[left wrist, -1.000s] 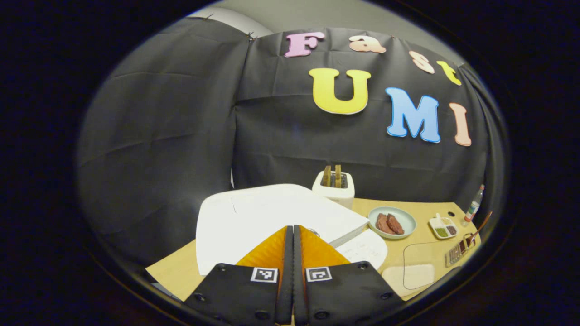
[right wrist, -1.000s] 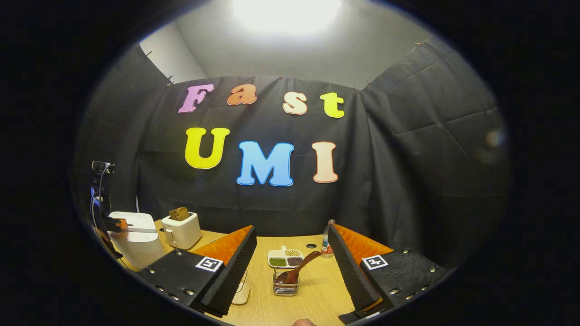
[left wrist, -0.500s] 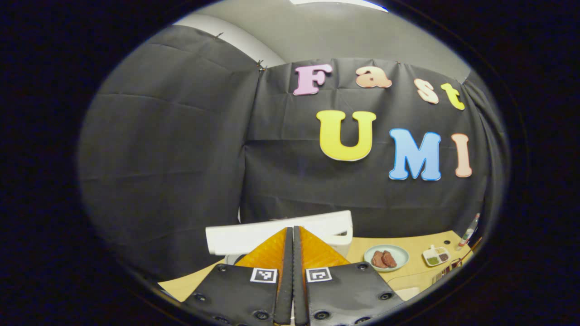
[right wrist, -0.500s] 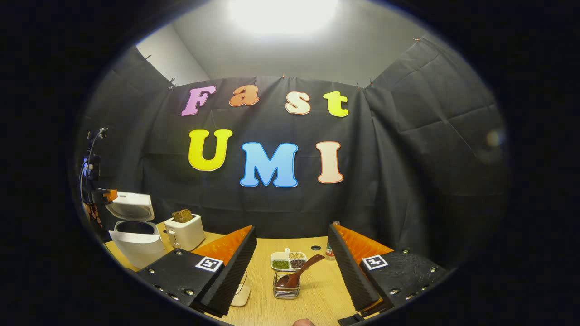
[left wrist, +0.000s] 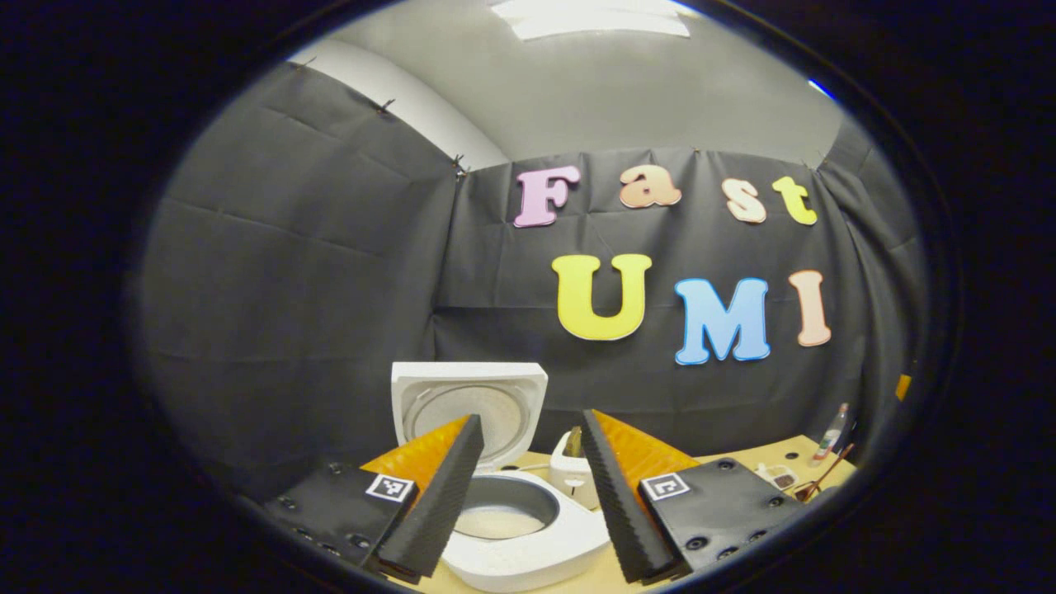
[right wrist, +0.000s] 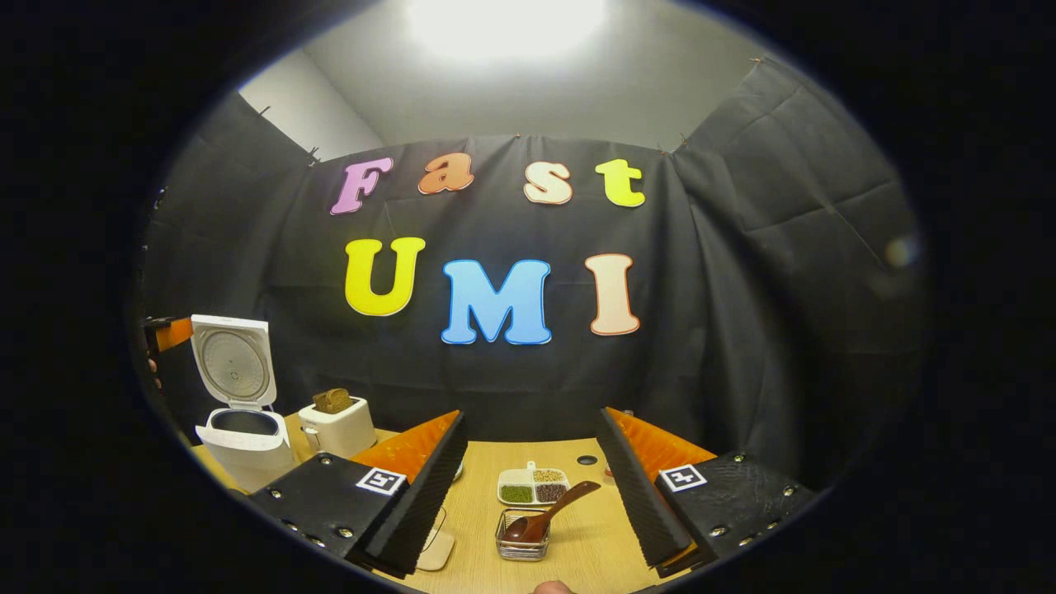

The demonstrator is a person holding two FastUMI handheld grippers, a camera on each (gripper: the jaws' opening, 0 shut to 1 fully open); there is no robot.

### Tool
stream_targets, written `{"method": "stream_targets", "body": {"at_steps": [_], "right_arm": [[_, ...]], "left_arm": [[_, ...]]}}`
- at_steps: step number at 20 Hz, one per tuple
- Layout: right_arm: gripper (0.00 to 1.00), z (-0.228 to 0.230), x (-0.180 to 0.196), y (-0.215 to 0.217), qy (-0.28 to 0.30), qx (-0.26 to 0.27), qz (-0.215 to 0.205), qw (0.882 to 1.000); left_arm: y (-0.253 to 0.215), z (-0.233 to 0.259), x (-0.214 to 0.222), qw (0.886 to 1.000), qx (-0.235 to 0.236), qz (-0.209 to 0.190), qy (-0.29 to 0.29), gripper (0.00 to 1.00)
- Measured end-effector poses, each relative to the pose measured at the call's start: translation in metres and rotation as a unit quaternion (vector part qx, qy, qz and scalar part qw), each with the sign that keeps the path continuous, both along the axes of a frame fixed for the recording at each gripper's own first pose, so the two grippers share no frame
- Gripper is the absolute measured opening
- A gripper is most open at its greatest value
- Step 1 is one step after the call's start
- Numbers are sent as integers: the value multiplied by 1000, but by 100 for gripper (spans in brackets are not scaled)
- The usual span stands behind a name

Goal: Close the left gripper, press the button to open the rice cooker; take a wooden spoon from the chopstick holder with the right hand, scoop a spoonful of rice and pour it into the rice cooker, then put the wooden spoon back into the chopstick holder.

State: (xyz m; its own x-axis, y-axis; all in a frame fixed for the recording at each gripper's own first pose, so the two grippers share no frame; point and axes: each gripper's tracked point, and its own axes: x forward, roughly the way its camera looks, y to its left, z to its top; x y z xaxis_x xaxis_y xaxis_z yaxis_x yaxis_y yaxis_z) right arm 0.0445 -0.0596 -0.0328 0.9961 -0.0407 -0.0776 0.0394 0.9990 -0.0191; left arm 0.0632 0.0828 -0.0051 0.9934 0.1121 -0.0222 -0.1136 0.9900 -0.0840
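Note:
The white rice cooker (left wrist: 528, 549) stands open just beyond my left gripper (left wrist: 530, 425), its lid (left wrist: 474, 396) upright and the grey inner pot (left wrist: 503, 511) showing. That gripper is open with nothing between its fingers. In the right gripper view the cooker (right wrist: 239, 433) sits at the far left with its lid (right wrist: 231, 363) raised, and the left gripper (right wrist: 169, 332) hangs beside the lid. The wooden spoon (right wrist: 551, 510) leans in the wire chopstick holder (right wrist: 520, 546) on the table, below and ahead of my open right gripper (right wrist: 532, 421). A divided dish of grains (right wrist: 532, 487) lies behind the holder.
A white toaster (right wrist: 338, 425) with bread in it stands to the right of the cooker, seen also behind the pot as the toaster (left wrist: 573, 474). A small bottle (left wrist: 829, 422) stands at the back right. A pale mat (right wrist: 433, 549) lies on the wooden table (right wrist: 577, 549).
The cooker's lid has swung from shut to fully upright. My left gripper has lifted off the lid and gone from shut to open. The right gripper has hardly moved.

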Motion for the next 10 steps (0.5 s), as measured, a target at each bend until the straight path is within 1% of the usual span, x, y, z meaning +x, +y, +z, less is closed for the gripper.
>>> {"method": "stream_targets", "body": {"at_steps": [1,5,6,10], "right_arm": [[96,-1,6,-3,0,2,0,1000],[96,-12,34,-17,7,16,-6,1000],[96,-18,39,-20,13,21,-7,1000],[96,-47,62,-32,35,28,-17,999]], "left_arm": [[-3,2,-6,1000,7,-1,-2,87],[-14,8,-31,1000,22,-3,-12,87],[-19,9,-39,1000,22,-7,-12,94],[-22,16,-55,1000,25,-1,-17,93]]}}
